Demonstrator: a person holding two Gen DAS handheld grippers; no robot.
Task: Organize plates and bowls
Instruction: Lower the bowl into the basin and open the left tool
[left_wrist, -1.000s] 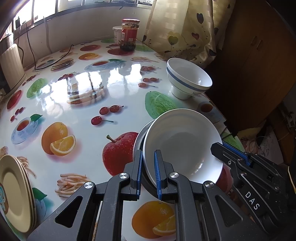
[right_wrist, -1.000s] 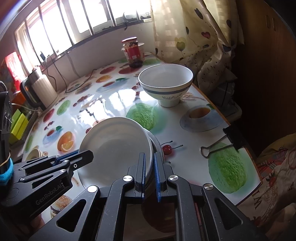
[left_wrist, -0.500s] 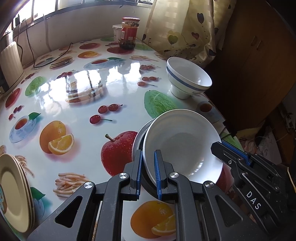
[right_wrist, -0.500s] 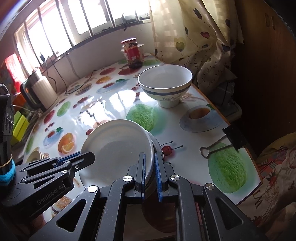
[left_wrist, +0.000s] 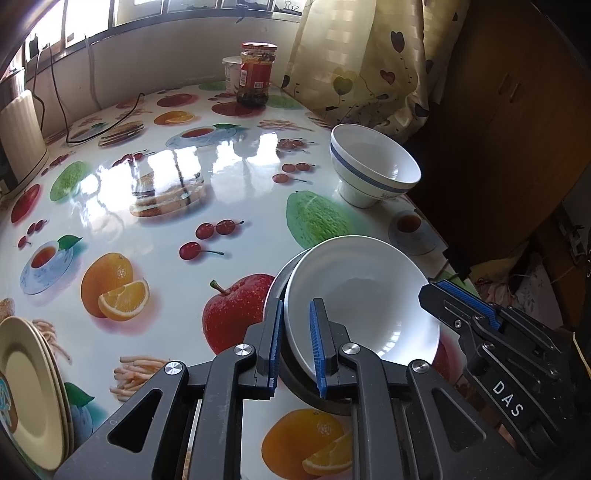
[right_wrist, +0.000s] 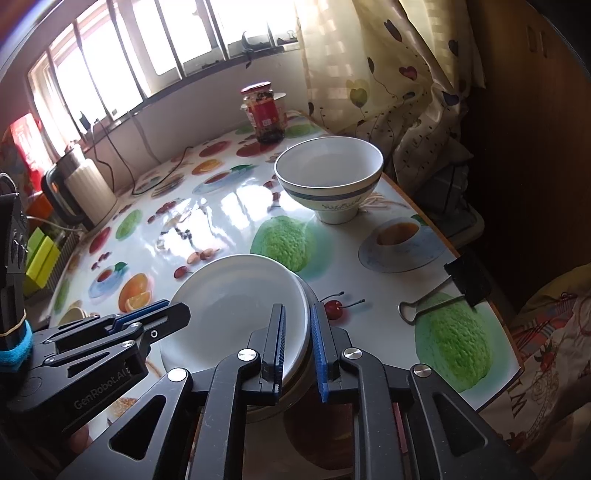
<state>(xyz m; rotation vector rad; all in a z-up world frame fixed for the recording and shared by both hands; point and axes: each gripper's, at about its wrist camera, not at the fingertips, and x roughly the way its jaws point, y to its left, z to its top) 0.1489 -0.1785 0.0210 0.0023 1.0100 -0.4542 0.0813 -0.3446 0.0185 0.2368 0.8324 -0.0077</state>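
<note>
A white deep plate (left_wrist: 362, 295) (right_wrist: 236, 306) rests tilted in a darker dish whose rim (left_wrist: 275, 291) shows beneath it. The pair is at the table's near right, and I cannot tell whether it touches the tabletop. My left gripper (left_wrist: 295, 343) is shut on the left rim. My right gripper (right_wrist: 299, 339) is shut on the opposite rim. Each gripper shows in the other's view: the right gripper (left_wrist: 461, 306) and the left gripper (right_wrist: 177, 314). A white bowl with a blue band (left_wrist: 373, 170) (right_wrist: 328, 177) stands upright beyond. Cream plates (left_wrist: 29, 398) are stacked at the near left.
The fruit-print table (left_wrist: 166, 184) ends close on the right, where a black binder clip (right_wrist: 443, 295) lies. A red-lidded jar (left_wrist: 255, 74) (right_wrist: 264, 110) stands at the far edge under the window. A kettle (right_wrist: 81, 188) and cables occupy the far left. A curtain (right_wrist: 388, 74) hangs at the right.
Both views have shifted only slightly. The held dishes stay between the two grippers, and the right fingers look a touch wider apart.
</note>
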